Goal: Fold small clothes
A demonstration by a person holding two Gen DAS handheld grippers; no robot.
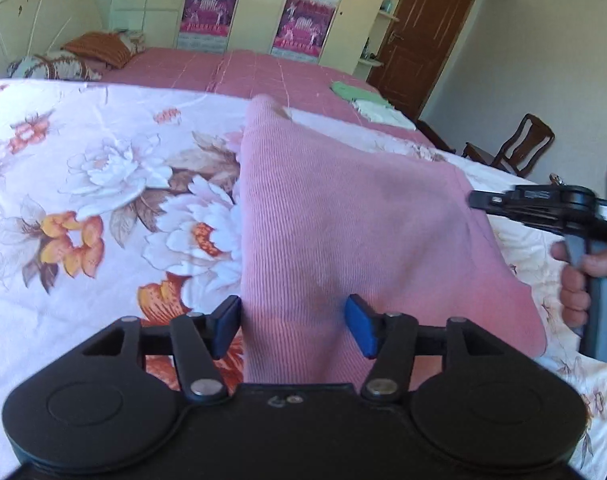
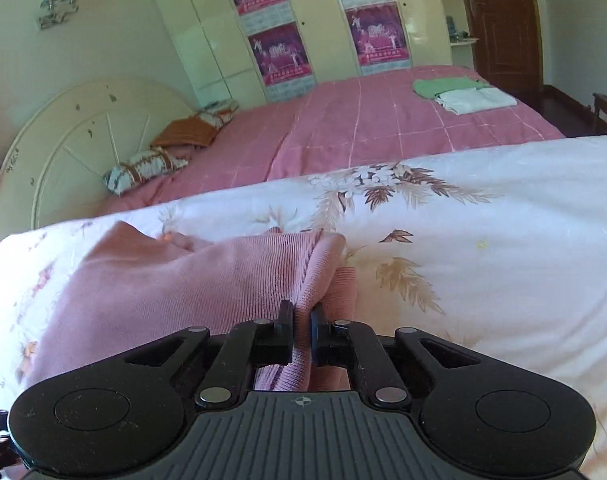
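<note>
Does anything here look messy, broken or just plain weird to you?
Nothing looks broken or spilled. The pink knit garment lies rumpled on the floral sheet, one edge bunched where the right gripper pinches it; the left gripper is open around another part. That suits mid-folding. Folded clothes sit tidy on the far bedspread.

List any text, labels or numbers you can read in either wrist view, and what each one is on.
Nothing reads clearly.
Wardrobe posters: a band of lettering under the figures, too blurred to read.
Right gripper body as seen from the left wrist view: a small pale marking, illegible.
Headboard: faint scribbles, unreadable.
Pink knit garment: no label visible.
</note>
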